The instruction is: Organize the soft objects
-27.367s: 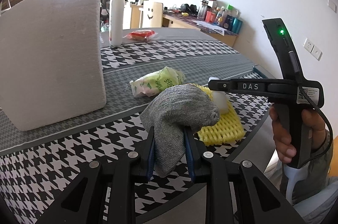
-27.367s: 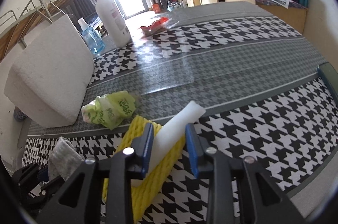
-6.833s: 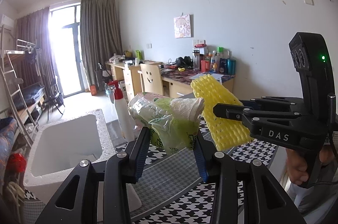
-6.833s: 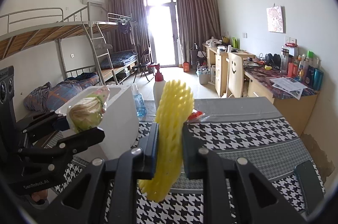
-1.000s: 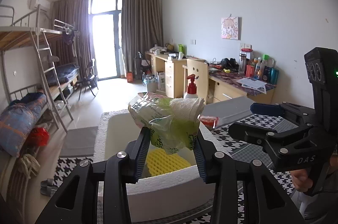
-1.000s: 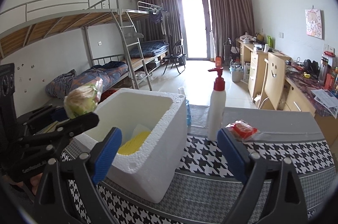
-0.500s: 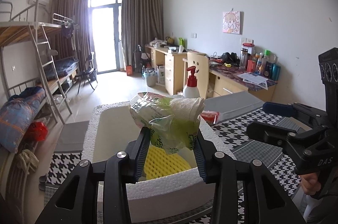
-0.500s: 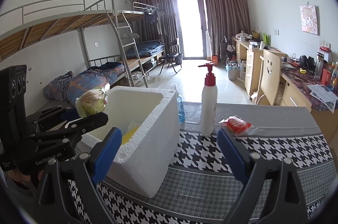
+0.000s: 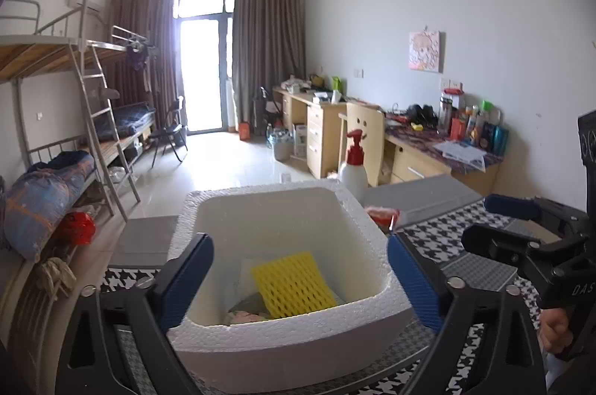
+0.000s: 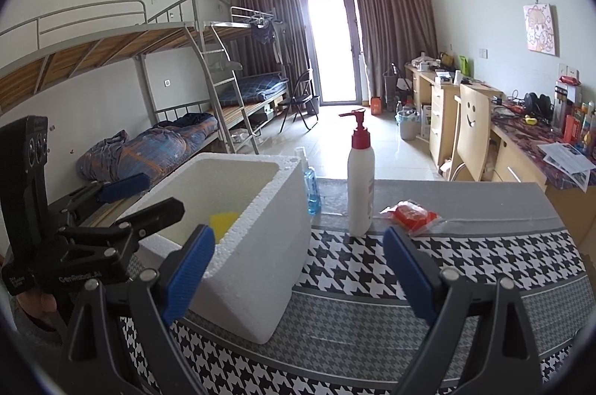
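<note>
A white foam box (image 9: 290, 331) stands on the houndstooth table. Inside it a yellow foam net (image 9: 294, 283) leans on a white sheet. A pale crumpled thing (image 9: 246, 315) lies at the bottom, half hidden by the near rim. My left gripper (image 9: 298, 246) hangs above the box; its jaws are opening and stand wide with nothing between them. My right gripper (image 10: 298, 234) is open and empty, to the right of the foam box (image 10: 260, 264), where a corner of the yellow net (image 10: 223, 221) shows. A hand holds the left gripper (image 10: 138, 197) over the box's left rim.
A white pump bottle (image 10: 360, 182) with a red top, a small blue bottle (image 10: 311, 190) and a red packet (image 10: 413, 212) stand behind the box on the table (image 10: 447, 264). Bunk beds are at the left, desks along the right wall.
The green bag that sat between the left jaws is gone from them, and those jaws have swung wide apart. The right gripper stays open beside the box.
</note>
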